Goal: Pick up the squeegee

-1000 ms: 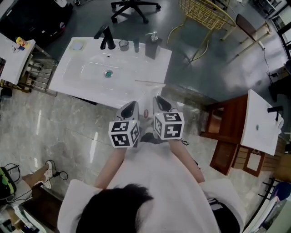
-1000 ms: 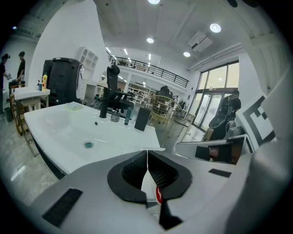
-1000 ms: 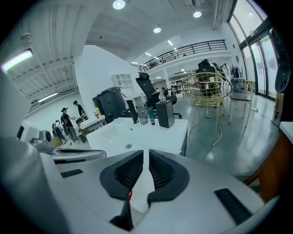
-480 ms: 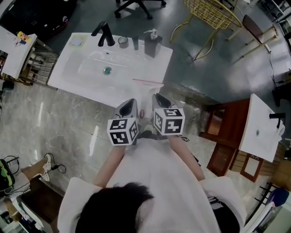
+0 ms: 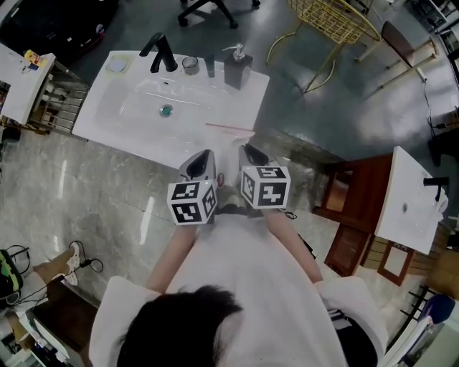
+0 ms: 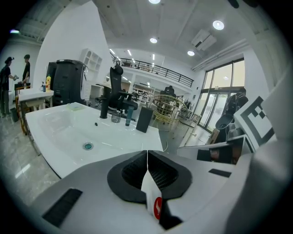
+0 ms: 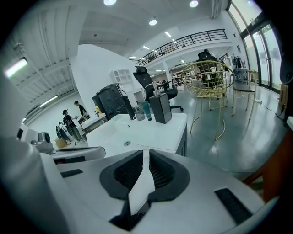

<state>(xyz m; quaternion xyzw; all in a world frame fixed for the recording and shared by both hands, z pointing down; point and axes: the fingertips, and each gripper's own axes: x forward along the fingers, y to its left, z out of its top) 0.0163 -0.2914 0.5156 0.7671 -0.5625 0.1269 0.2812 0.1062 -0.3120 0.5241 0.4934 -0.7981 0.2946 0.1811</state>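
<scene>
Thin squeegee point(image 5: 229, 127), probably, lying crosswise on sink point(image 5: 107, 118), both hand-held grippers point(image 5: 204, 160) point(image 5: 251, 153) closed, empty

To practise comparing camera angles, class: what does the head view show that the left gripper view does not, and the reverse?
Head view only: the person's dark hair, a shoe on the floor, a second sink at right. Left gripper view only: ceiling lights, a balcony railing, two distant people. Both: the white sink, black tap, soap dispenser, yellow wire chair.

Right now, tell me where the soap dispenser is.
Head view: the soap dispenser stands at the counter's far right corner, just right of a bottle.
</scene>
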